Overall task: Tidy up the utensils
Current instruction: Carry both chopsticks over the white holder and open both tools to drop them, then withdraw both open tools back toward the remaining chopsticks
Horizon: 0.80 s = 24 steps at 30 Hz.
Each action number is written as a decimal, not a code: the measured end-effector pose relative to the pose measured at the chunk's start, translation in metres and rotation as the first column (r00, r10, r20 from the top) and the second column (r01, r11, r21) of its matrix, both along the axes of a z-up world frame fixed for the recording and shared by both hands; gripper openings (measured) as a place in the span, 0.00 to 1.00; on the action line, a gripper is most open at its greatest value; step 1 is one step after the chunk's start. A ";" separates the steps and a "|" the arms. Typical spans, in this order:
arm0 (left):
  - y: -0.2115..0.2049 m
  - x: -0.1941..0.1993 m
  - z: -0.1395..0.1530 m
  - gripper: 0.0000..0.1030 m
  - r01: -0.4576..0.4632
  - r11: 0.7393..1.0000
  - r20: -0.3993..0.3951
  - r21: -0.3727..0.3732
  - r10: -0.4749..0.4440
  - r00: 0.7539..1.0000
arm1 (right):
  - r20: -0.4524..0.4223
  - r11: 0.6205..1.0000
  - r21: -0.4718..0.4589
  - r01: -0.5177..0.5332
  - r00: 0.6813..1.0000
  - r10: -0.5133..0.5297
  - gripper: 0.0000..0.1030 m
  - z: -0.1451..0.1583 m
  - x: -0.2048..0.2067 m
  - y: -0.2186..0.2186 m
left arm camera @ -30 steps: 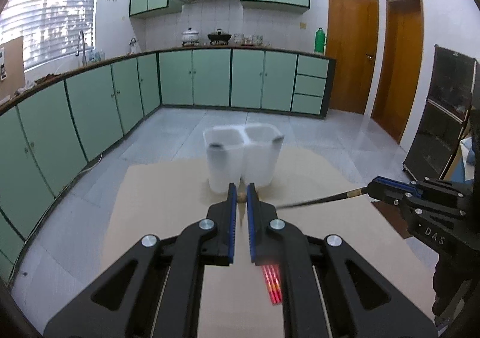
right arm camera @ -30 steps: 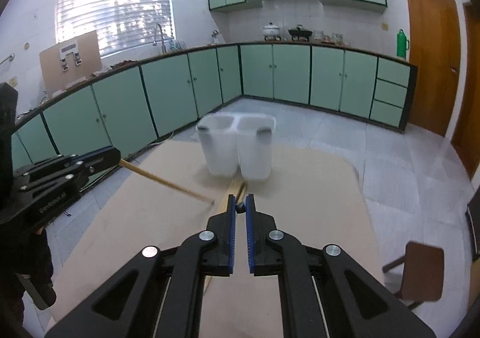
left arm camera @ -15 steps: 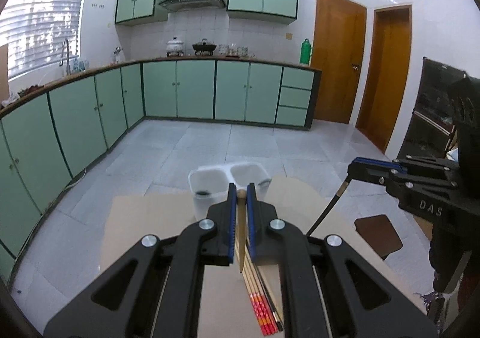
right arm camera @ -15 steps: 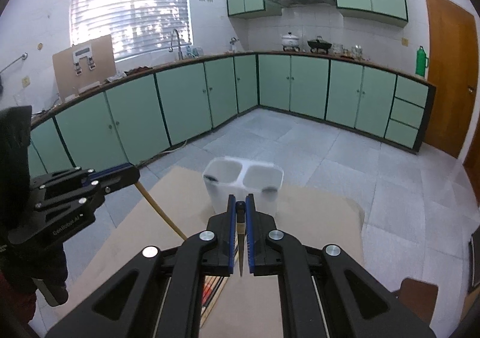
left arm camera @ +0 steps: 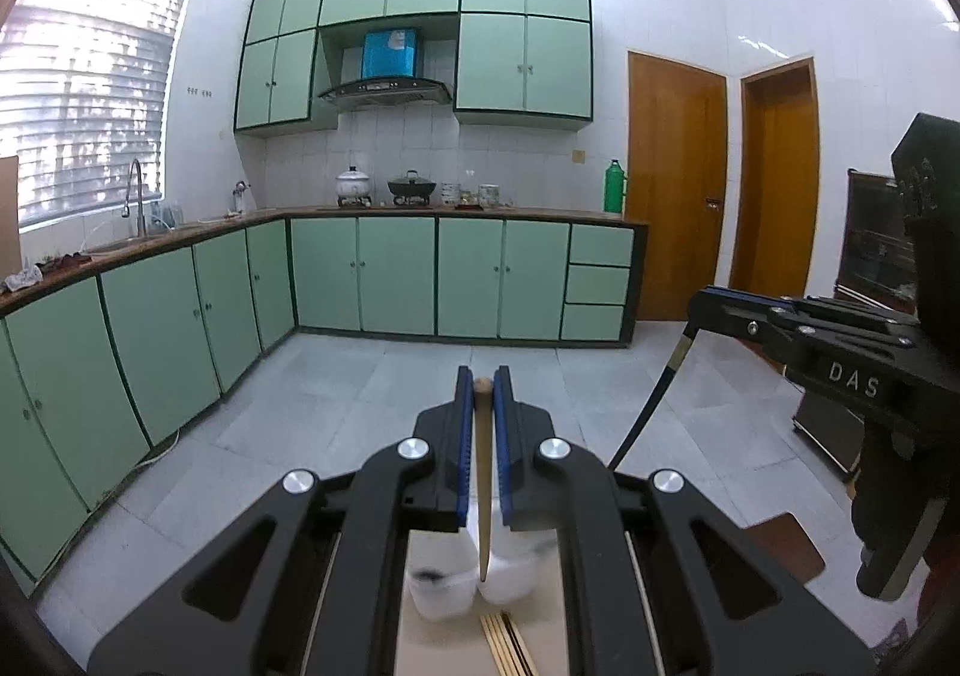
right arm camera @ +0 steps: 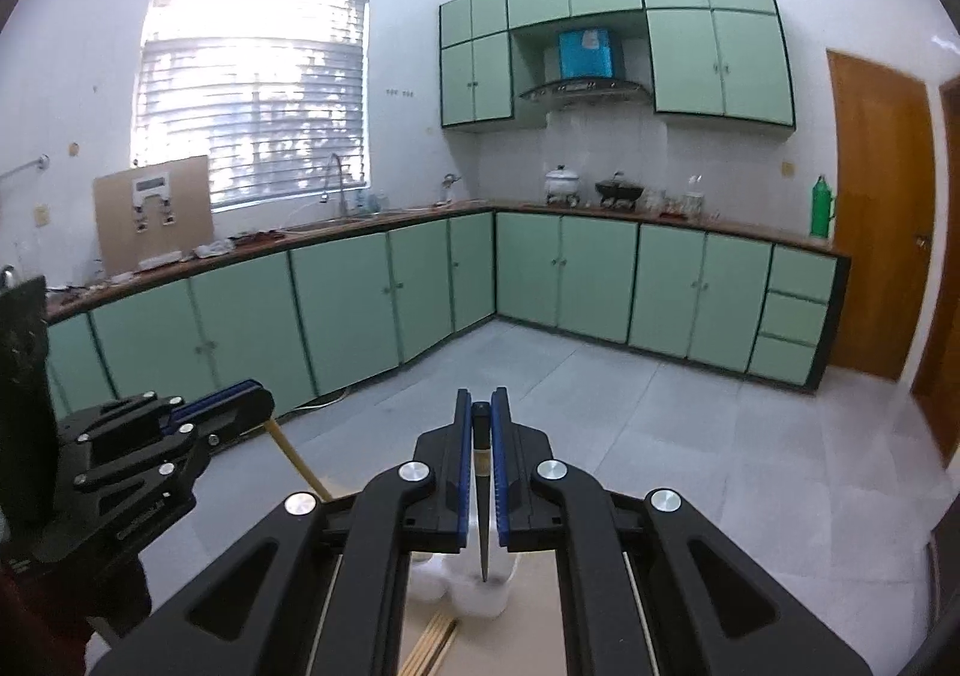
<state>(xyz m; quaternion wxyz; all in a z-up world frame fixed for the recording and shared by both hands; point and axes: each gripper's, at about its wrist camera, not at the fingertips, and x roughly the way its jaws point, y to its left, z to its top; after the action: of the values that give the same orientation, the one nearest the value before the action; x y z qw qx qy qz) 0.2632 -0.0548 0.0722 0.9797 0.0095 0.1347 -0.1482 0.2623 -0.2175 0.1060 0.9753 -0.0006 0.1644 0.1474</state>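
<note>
Two chopsticks are up in the air, one in each of our grippers. Our left gripper is clamped on a pale wooden chopstick whose blunt end sits between the jaw tips while its shaft hangs down below the jaws toward us; our right gripper is likewise closed on a dark, black-tipped chopstick that hangs the same way. Directly beneath both sets of jaws stands the white plastic two-compartment utensil holder, with the pale chopstick's point over the wall between the compartments, as far as we can tell. Just nearer to us than the holder, the remaining bundle of wooden chopsticks lies on the light beige tabletop. We judge the drop into the holder as the step in hand. Each stick is pinched only near one end, so it could swing or slip out. A point landing on the dividing wall or rim could tip the light holder, and our own fingers hide much of it from both views, making aim uncertain.
</note>
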 end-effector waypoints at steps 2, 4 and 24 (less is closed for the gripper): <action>-0.003 0.013 -0.002 0.06 -0.016 1.000 0.015 0.006 0.016 1.000 | -0.001 1.000 0.008 0.005 1.000 -0.005 0.06 -0.005 0.012 0.002; -0.006 0.029 -0.011 0.06 -0.028 1.000 0.014 0.008 0.028 1.000 | -0.008 1.000 0.015 0.015 1.000 -0.015 0.06 -0.016 0.028 0.003; 0.015 0.045 -0.073 0.34 -0.068 0.997 -0.111 0.034 0.072 0.991 | -0.156 0.998 0.023 0.065 0.986 -0.061 0.37 -0.095 0.047 -0.013</action>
<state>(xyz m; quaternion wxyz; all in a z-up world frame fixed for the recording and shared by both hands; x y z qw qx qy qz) 0.3083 -0.0401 -0.0010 0.9749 0.0109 0.1922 -0.1121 0.3089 -0.2302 0.0111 0.9637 0.0296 0.2375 0.1183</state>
